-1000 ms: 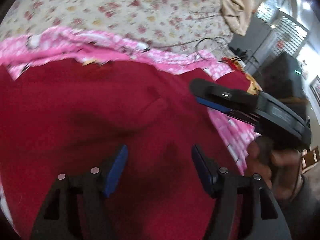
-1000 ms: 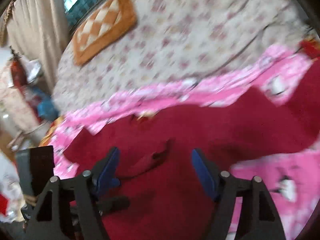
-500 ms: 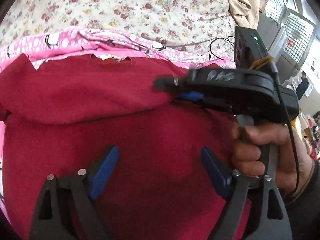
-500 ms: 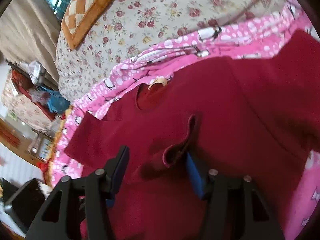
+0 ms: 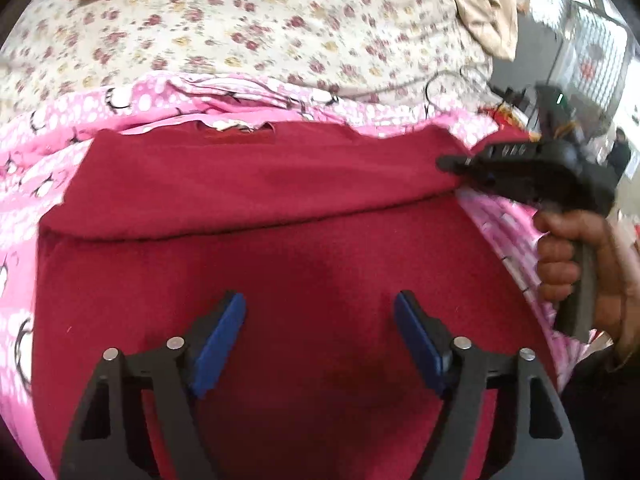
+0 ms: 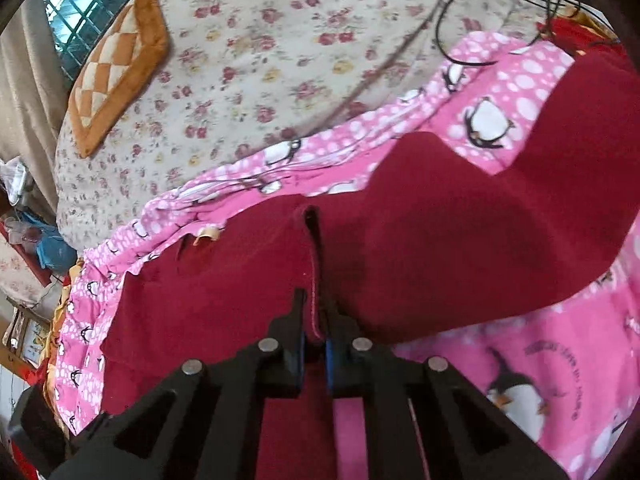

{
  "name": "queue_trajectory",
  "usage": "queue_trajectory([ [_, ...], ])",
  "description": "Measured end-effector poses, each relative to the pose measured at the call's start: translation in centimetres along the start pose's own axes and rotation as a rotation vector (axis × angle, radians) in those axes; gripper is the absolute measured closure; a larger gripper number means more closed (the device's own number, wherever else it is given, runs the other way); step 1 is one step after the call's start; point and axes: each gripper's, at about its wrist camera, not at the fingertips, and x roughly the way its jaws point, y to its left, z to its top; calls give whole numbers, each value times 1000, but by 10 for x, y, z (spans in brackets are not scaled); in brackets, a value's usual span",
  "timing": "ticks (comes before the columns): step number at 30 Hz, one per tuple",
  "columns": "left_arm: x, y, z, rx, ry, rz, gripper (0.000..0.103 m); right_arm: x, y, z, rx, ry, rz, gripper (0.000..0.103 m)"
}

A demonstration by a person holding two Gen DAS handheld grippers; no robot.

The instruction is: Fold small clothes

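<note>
Right wrist: right hand-held gripper (image 6: 316, 340) pinches red shirt (image 6: 440, 248) edge | left hand-held gripper (image 5: 320, 340) spread, seemingly above shirt

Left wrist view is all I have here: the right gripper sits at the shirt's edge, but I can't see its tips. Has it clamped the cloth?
Observer: Yes. The right gripper is shut on a raised ridge of the red shirt.
Operator: What lies right of that gripper?
Observer: The pink penguin blanket.
Operator: Anything beyond my frame on the bed?
Observer: A black cable loops on the floral sheet.
</note>
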Motion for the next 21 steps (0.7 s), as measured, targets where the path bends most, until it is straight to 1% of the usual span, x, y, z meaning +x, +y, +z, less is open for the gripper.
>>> queue_trajectory([
  [1,-6,3,1,-16,-18,-1,49,2,-1,-1,6,12,11,96],
  [2,-17,8,2,-38,-56,-2,49,6,0,-2,3,35,28,96],
  [4,-33,19,8,-79,-121,1,49,8,1,-3,-1,32,19,96],
  [5,-41,26,11,-100,-160,18,49,9,0,-3,3,33,22,96],
  [7,-51,39,24,-127,-219,82,49,12,-2,-2,23,39,23,96],
  [8,-53,49,35,-138,-240,126,49,15,-5,-2,39,49,24,96],
  [9,-52,57,45,-153,-244,151,49,16,-7,-2,53,57,29,96],
  [10,-45,69,61,-175,-234,166,49,17,-9,-3,66,62,34,96],
  [12,-25,85,83,-186,-186,160,49,16,-8,-2,74,64,44,92],
  [13,-12,95,91,-194,-157,172,60,16,-6,-2,62,63,45,89],
  [14,4,105,96,-205,-117,202,72,16,-2,-3,35,63,34,88],
  [16,25,126,92,-256,-43,248,87,18,3,-3,4,71,31,88],
  [17,35,137,84,-287,-6,286,95,17,4,-3,-2,65,33,90],
  [18,40,144,77,-288,14,338,103,16,5,-3,-9,57,29,91],
  [19,44,150,71,-291,26,379,103,14,6,-3,-14,48,20,95],
  [20,41,156,71,-324,18,380,103,13,6,-2,-8,42,19,95],
  [21,41,157,72,-321,20,397,103,12,6,-1,0,33,30,95],
])
